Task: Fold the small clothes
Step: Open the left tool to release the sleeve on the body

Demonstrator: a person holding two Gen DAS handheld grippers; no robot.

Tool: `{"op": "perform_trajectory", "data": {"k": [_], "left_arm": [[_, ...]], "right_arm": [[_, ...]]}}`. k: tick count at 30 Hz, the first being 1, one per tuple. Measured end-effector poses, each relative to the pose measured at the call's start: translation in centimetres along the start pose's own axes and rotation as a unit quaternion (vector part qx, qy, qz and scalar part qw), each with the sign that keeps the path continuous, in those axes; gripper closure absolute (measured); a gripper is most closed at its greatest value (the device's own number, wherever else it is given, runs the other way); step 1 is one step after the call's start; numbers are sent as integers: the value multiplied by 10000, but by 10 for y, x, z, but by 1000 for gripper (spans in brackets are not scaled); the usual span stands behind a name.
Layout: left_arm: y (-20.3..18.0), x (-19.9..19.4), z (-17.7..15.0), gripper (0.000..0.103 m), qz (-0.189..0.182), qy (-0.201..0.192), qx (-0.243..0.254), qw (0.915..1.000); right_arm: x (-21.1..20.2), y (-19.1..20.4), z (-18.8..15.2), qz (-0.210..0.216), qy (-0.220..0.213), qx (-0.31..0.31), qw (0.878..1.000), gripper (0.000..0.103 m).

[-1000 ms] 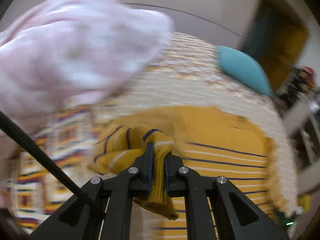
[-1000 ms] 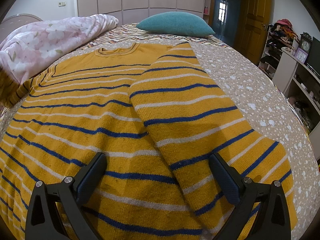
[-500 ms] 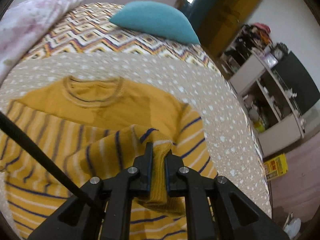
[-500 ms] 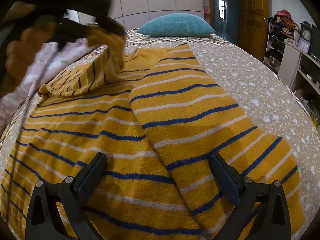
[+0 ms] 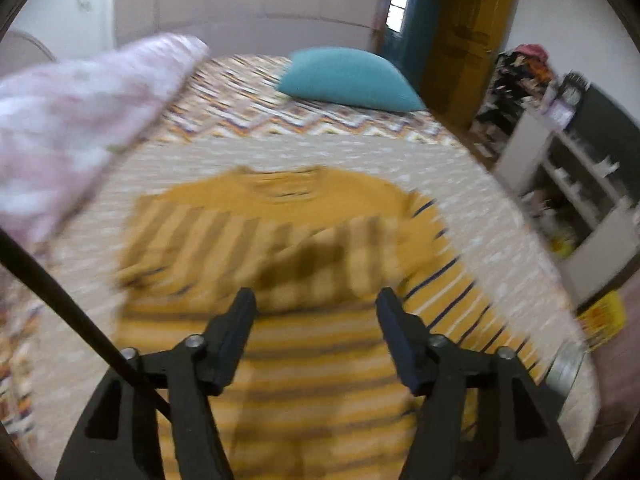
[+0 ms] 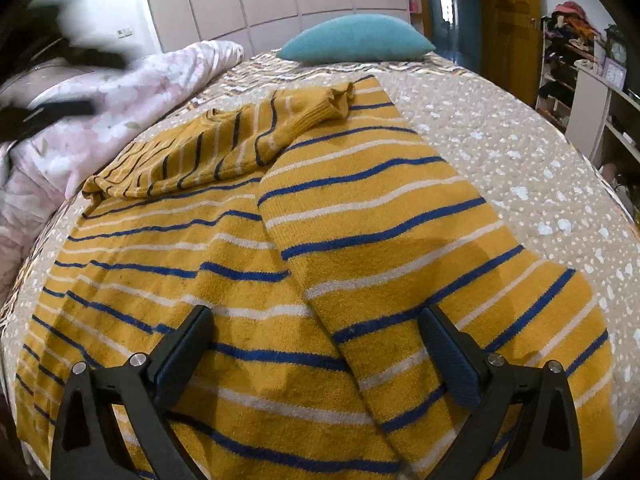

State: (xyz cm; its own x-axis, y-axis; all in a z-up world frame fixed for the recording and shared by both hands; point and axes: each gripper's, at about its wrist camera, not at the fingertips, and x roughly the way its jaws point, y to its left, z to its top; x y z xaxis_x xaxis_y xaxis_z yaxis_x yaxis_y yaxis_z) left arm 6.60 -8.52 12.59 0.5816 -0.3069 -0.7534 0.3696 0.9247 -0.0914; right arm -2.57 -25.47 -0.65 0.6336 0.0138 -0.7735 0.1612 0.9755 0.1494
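A mustard-yellow sweater with blue and white stripes (image 6: pixel 224 280) lies spread on the bed. Its right sleeve (image 6: pixel 400 216) is folded down over the body. Its left sleeve (image 6: pixel 224 148) lies folded across the chest, cuff near the collar. My right gripper (image 6: pixel 316 344) is open and empty, low over the hem. My left gripper (image 5: pixel 316 308) is open and empty above the sweater (image 5: pixel 304 264), which is blurred in that view. The left gripper also shows as a dark blur at the far left of the right wrist view (image 6: pixel 48 112).
A pink floral duvet (image 6: pixel 112 96) is bunched at the bed's left side. A teal pillow (image 6: pixel 356 38) lies at the head. The speckled beige bedspread (image 6: pixel 500 152) lies bare to the right. Shelves (image 6: pixel 592 92) stand right of the bed.
My left gripper carried the left sleeve across the chest, opened and let it go, then drew back to the left. My right gripper stayed open and still.
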Motion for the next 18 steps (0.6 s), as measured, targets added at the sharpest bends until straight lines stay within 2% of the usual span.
{"op": "perform_trajectory", "data": {"k": [2,7,9,10,12,15,16,18], "left_arm": [[10,-24,-29,34,222,-115,-24,9997],[22,-46,-95,33,202,-43,-437,9988],[22,-50,-115,33,268,-58,-585,9979],[23,-53,-121,33,278,-61,-666,9974],[25,-59,-136,33,248,-74,-822,9963],[26,-63,-150,33,220,-121,-997,9947],[26,-62,-154,32,211,-105,-1049,9942],[24,-56,-159,32,108,-13,-1138,9934]], "right_arm": [[1,-1,2,40,84,-67,9999,0],[0,-2,4,129,240,-127,9995,0],[-14,-6,8,250,221,-240,9992,18],[-34,-18,9,462,12,-73,9989,35],[-67,-42,8,582,-215,102,9980,35],[-103,-75,-7,15,-495,15,9988,35],[-111,-92,-17,-223,-439,70,9988,35],[-115,-116,-34,-430,-201,266,9985,35]]}}
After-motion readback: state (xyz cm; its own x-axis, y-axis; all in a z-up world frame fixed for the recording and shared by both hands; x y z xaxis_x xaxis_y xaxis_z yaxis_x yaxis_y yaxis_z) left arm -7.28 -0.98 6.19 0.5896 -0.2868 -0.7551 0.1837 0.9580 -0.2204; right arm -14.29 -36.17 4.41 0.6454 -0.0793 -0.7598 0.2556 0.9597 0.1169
